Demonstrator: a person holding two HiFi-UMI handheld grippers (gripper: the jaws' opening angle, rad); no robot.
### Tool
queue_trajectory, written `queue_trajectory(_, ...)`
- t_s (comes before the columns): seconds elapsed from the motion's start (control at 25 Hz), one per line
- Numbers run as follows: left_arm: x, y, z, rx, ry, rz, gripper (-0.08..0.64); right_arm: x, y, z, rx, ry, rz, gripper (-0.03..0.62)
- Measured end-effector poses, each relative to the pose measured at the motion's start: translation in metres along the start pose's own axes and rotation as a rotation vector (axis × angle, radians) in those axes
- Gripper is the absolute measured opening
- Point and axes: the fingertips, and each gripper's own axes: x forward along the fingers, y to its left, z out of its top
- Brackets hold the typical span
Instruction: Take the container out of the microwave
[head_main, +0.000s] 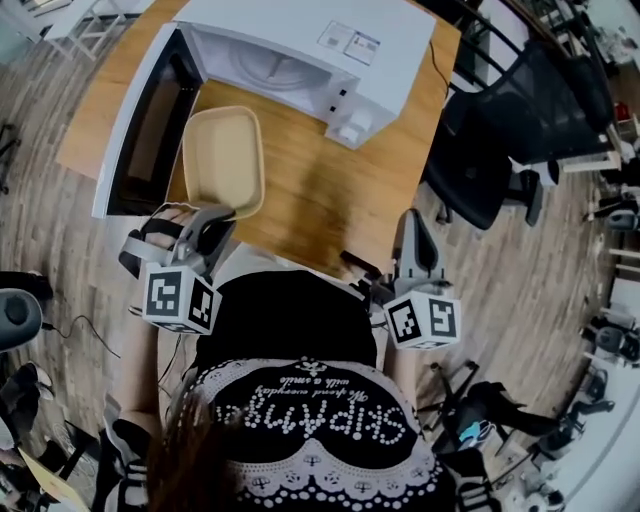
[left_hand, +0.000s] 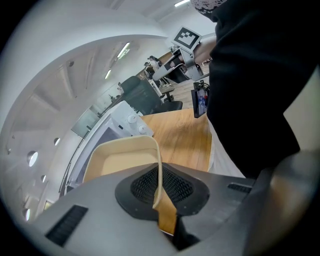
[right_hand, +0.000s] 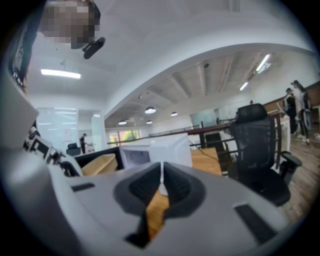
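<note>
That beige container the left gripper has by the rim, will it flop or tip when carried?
Probably light: the container looks empty and thin-walled. It seems fairly stiff, since it holds its shape out from the left gripper without visible sagging. Pinched at one edge only, it may swing or tilt if moved fast.
</note>
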Motion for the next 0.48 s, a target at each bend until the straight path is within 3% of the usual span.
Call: queue_trajectory(0.48,-0.008,-0.030,0.005,0.030,-0.038,-0.092,0.044,-0.005,-0.009,-0.002,0.000,0.009,-0.005,0.037)
